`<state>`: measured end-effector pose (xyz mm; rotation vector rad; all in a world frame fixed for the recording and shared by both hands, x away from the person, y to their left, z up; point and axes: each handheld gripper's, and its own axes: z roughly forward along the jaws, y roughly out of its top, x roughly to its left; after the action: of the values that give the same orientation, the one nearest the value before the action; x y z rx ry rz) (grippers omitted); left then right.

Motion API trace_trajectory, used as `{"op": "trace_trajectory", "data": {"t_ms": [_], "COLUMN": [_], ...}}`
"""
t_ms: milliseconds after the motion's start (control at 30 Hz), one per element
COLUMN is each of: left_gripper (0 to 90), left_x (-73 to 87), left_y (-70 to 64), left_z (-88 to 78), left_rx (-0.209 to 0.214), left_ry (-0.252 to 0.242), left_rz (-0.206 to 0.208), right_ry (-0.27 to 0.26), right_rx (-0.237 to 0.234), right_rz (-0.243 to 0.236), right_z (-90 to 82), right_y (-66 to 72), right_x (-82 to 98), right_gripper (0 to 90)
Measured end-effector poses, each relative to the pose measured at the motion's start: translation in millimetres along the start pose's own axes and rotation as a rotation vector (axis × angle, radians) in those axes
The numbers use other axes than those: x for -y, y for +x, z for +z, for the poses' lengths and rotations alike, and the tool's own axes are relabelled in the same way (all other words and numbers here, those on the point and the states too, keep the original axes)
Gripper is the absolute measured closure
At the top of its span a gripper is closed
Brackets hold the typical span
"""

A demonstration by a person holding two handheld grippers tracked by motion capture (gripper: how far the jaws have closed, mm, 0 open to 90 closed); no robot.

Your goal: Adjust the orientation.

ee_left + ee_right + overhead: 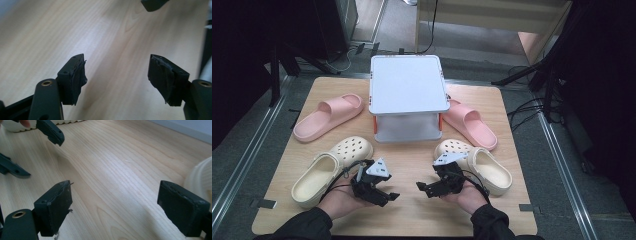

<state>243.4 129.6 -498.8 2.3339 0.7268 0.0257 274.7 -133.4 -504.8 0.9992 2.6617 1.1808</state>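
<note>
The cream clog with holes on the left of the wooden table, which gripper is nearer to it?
Left. The left gripper sits just right of the cream clog; the right gripper is farther right, across the table's middle.

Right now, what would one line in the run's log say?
left gripper: jaws open, empty | right gripper: jaws open, empty | cream clogs: untouched, beside each gripper | table: bare between jaws

Pale wood-grain desk [412,165], smooth, faint sheen. Matt black plastic tongs [117,75], pads [77,77] rough and frayed. Cream clogs [329,170] and pink slides [327,117] of matt foam-like rubber. Smooth white plastic box [408,85].
</note>
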Motion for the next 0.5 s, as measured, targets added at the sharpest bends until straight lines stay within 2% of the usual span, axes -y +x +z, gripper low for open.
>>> {"op": "trace_trajectory", "data": {"t_ms": [33,67,100,167,233,300,333,367,400,467,500], "left_gripper": [29.3,30.3,32.0,34.2,32.7,32.6,41.2,41.2,45.1,45.8,45.7], "left_x": [0.4,1.4,2.2,1.9,-0.6,-1.5,-2.3,-3.1,-4.4,-6.3,-6.6], "left_y": [2.6,3.4,3.6,3.9,5.0,6.4,7.5,8.3,9.3,11.0,11.5], "left_z": [-1.3,-2.8,-4.8,-9.2,-13.4,-16.5,-19.0,-20.6,-22.7,-26.2,-27.2], "left_rx": [0.002,-0.013,-0.03,-0.047,-0.08,-0.093,-0.086,-0.086,-0.083,-0.091,-0.092], "left_ry": [0.011,0.005,-0.004,-0.02,-0.021,-0.029,-0.028,-0.025,-0.027,-0.041,-0.046], "left_rz": [-0.01,-0.006,0.011,0.028,0.029,0.017,0.008,0.003,-0.006,-0.02,-0.023], "right_ry": [0.002,0.017,0.028,0.044,0.043,0.032,0.03,0.03,0.031,0.028,0.022], "right_rx": [0.001,-0.013,-0.039,-0.059,-0.059,-0.072,-0.065,-0.065,-0.061,-0.049,-0.034], "right_rz": [-0.004,0.007,0.026,0.067,0.051,0.039,0.025,0.025,0.017,-0.013,-0.026], "right_z": [-1.3,-3.3,-5.3,-8.1,-10.1,-11.1,-11.2,-11.2,-11.5,-13.9,-15.0], "right_y": [-0.5,-0.9,-1.4,0.3,3.0,4.5,5.2,5.2,5.3,5.7,6.4], "right_x": [-0.1,-0.5,-1.9,-5.6,-8.5,-9.7,-10.5,-10.5,-10.9,-12.0,-12.4], "right_gripper": [12.4,12.4,13.2,18.8,19.0,18.8,21.2,21.2,24.8,34.9,35.8]}}
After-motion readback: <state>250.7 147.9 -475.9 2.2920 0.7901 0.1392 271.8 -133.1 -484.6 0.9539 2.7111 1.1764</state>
